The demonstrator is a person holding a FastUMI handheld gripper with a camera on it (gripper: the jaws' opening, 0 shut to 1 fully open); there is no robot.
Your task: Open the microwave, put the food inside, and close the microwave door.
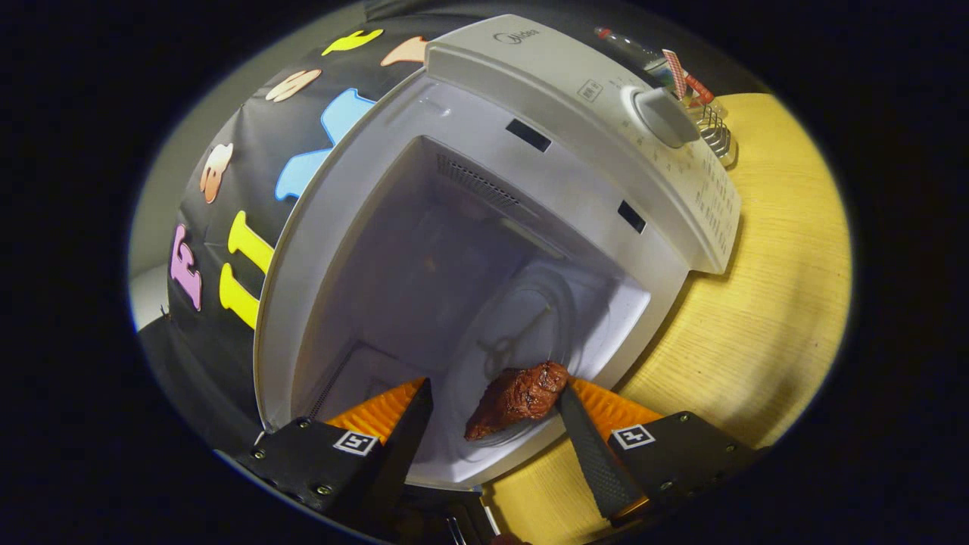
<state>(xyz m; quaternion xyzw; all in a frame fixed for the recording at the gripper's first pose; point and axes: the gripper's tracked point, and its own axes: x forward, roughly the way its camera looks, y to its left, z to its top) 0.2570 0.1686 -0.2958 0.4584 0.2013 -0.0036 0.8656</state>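
Note:
The white microwave (575, 91) stands open on a wooden table (764, 303), and I look into its pale cavity (424, 257). A brown piece of cooked meat (518, 397) lies on the front part of the glass turntable (530, 318). My gripper (493, 386) is open at the cavity mouth with the meat between its fingers. The meat lies close against the right finger (587, 446), with a clear gap to the left finger (405, 431). I cannot make out the door.
The control panel with a round knob (665, 116) runs along the microwave's side beyond the right finger. Behind it on the table stands a wire rack (715, 129) with a bottle. The black booth wall hangs behind the microwave.

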